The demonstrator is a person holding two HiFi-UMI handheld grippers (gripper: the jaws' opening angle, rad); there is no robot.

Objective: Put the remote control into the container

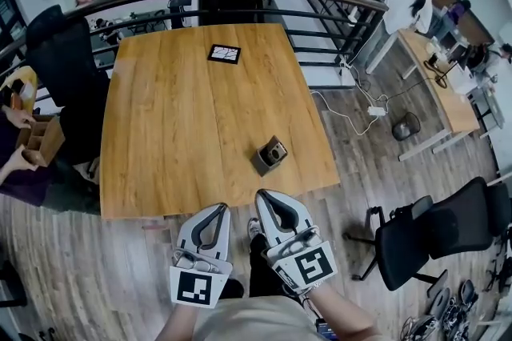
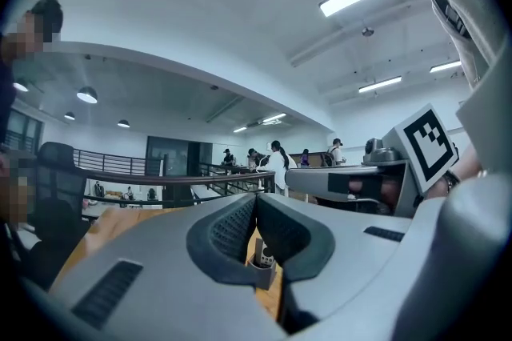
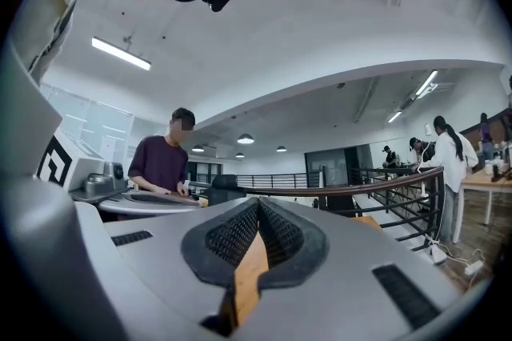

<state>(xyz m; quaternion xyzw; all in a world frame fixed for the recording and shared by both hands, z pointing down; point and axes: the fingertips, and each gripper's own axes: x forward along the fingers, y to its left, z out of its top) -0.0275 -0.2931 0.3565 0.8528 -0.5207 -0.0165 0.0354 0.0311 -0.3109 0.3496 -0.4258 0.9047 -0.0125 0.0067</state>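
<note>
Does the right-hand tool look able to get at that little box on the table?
Probably yes: the container stands near the front edge of the table, just ahead of the right tool, with nothing between. Its jaws are shut, though.

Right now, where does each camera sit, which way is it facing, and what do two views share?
Head view: on the person's head, facing steeply down at the table and container; left gripper and right gripper show below.
Left gripper view: on the left gripper, facing along its closed jaws toward the container; the right gripper's marker cube shows.
Right gripper view: on the right gripper, facing along its closed jaws toward the railing.
Shared: head and left gripper views both show the container.
</note>
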